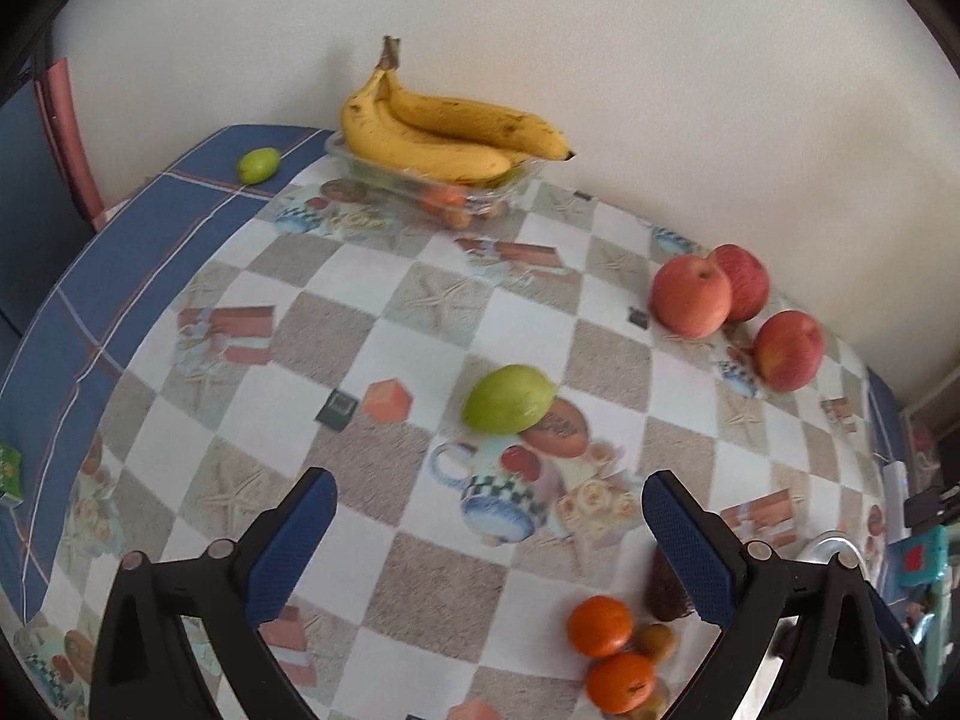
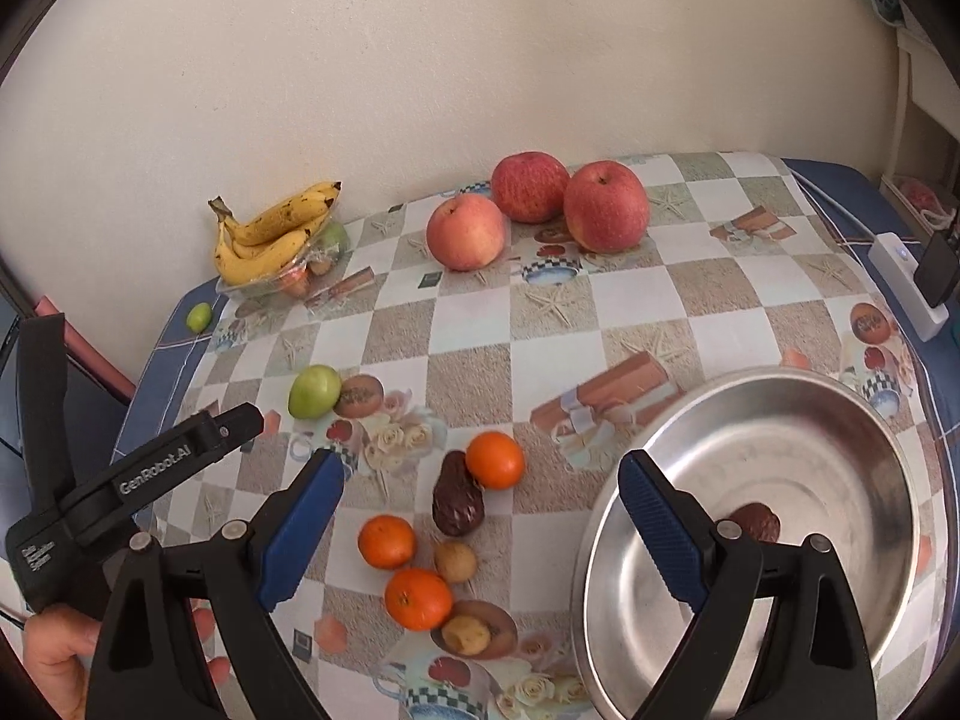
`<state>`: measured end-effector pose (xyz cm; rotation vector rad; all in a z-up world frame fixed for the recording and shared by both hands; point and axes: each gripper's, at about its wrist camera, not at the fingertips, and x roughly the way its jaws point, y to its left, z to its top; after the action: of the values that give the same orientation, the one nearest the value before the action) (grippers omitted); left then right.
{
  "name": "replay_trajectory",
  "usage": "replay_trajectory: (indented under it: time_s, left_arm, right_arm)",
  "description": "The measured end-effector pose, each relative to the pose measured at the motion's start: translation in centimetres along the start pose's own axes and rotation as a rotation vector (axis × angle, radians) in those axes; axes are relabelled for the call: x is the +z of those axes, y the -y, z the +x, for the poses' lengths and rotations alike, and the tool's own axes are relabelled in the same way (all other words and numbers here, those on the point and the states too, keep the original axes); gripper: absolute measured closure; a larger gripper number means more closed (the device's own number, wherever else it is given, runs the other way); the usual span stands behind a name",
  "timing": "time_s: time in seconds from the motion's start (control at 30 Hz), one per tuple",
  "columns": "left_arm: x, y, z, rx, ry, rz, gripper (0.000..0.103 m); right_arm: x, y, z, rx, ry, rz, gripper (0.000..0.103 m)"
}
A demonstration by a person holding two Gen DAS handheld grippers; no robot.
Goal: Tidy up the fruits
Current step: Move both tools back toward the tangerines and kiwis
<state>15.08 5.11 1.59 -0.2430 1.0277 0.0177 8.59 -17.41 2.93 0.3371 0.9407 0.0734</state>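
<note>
I see both my grippers, left gripper (image 1: 486, 546) and right gripper (image 2: 480, 531), spread wide and empty; oranges (image 2: 387, 541) lie nearest, beside the steel bowl (image 2: 840, 420). Farther off sit the green fruit (image 1: 509, 399), apples (image 2: 606, 206) and bananas (image 1: 444, 126).

Soft daylight, fisheye warp, slight blur

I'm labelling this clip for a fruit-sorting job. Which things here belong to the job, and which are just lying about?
Job:
apples
oranges
green fruit
bananas on clear tray
steel bowl
dark brown fruit

Lying about:
white box at the table edge
patterned tablecloth
</note>
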Motion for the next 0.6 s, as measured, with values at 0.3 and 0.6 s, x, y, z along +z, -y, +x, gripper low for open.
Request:
replay_trajectory:
  time_s: [0.3, 0.6]
  left_arm:
    - [-0.1, -0.6, 3.0, -0.02, -0.113, -0.08, 0.0]
    - [-3.4, 0.1, 4.8, -0.078, -0.268, -0.104, 0.013]
  right_arm:
    - [0.9, -0.6, 2.5, -0.014, -0.041, -0.025, 0.01]
    - [-2.8, -0.3, 5.2, -0.013, -0.206, -0.047, 0.036]
